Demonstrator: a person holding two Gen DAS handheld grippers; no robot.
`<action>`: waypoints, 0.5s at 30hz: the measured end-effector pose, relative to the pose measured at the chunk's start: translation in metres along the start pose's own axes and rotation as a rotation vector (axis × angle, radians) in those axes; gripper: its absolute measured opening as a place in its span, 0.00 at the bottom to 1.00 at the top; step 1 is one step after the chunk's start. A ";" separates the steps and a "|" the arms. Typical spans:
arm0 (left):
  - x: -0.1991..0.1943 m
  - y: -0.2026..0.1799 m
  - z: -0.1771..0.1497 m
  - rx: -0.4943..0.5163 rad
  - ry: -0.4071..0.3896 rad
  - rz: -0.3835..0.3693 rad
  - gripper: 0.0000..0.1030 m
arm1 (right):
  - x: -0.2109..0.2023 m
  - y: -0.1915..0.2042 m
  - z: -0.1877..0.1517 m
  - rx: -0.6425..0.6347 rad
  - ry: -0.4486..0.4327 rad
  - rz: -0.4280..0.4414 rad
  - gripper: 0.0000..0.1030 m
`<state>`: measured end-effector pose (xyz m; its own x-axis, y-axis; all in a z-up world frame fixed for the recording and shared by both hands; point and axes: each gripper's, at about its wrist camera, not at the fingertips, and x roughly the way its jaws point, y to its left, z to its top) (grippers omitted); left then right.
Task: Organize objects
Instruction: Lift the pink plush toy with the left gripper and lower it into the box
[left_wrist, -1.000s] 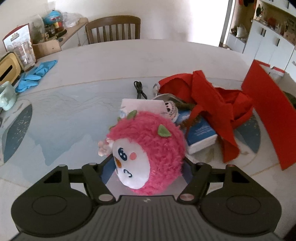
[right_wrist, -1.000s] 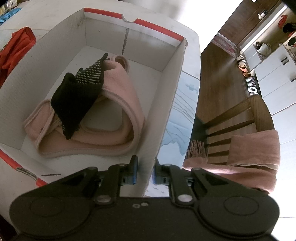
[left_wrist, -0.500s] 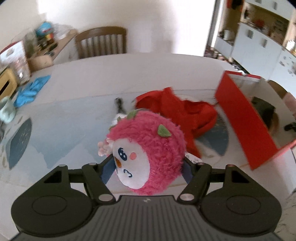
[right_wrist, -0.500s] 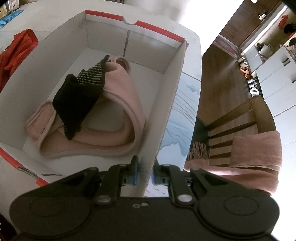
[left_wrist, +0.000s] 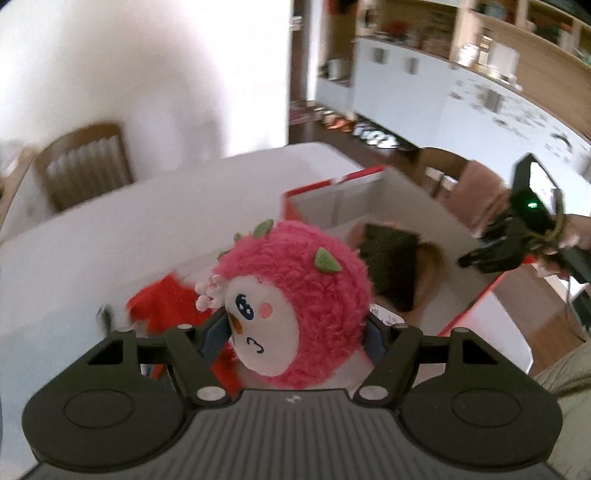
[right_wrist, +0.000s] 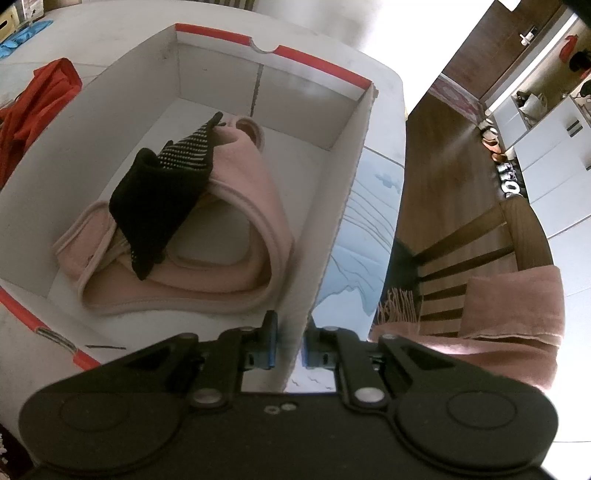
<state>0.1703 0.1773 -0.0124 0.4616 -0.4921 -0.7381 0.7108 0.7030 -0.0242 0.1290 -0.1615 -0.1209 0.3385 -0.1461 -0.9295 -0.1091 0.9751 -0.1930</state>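
A fluffy pink plush toy (left_wrist: 295, 295) with a white face and green leaves is held off the table by my left gripper (left_wrist: 293, 325), jaws wide around its sides. Behind it stands the white box with red edges (left_wrist: 399, 192), blurred. My right gripper (right_wrist: 290, 339) is shut on the box's right wall (right_wrist: 332, 229); it also shows at the right of the left wrist view as the right gripper (left_wrist: 495, 254), with a hand behind it. Inside the box lie a pink cloth (right_wrist: 251, 206) and a black dotted cloth (right_wrist: 162, 195).
A red cloth (right_wrist: 37, 99) lies on the white table left of the box; the same red cloth (left_wrist: 166, 302) shows below the plush. A wooden chair (right_wrist: 461, 258) draped with a pink scarf (right_wrist: 517, 306) stands right of the table. Another chair (left_wrist: 85, 166) is at the far side.
My left gripper has risen and swung right with the plush, from over the red cloth and small items to the box's edge. The right gripper has stayed on the box wall.
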 end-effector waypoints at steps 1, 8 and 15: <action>0.003 -0.007 0.008 0.022 -0.006 -0.014 0.70 | 0.000 0.000 0.000 -0.001 -0.001 0.005 0.09; 0.032 -0.062 0.050 0.173 -0.015 -0.114 0.70 | 0.000 -0.001 0.000 0.003 -0.007 0.016 0.09; 0.085 -0.103 0.060 0.279 0.054 -0.152 0.70 | 0.000 0.000 -0.002 0.003 -0.012 0.023 0.09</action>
<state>0.1681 0.0325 -0.0317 0.3157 -0.5477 -0.7748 0.8908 0.4523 0.0432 0.1273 -0.1622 -0.1216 0.3473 -0.1220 -0.9298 -0.1146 0.9785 -0.1712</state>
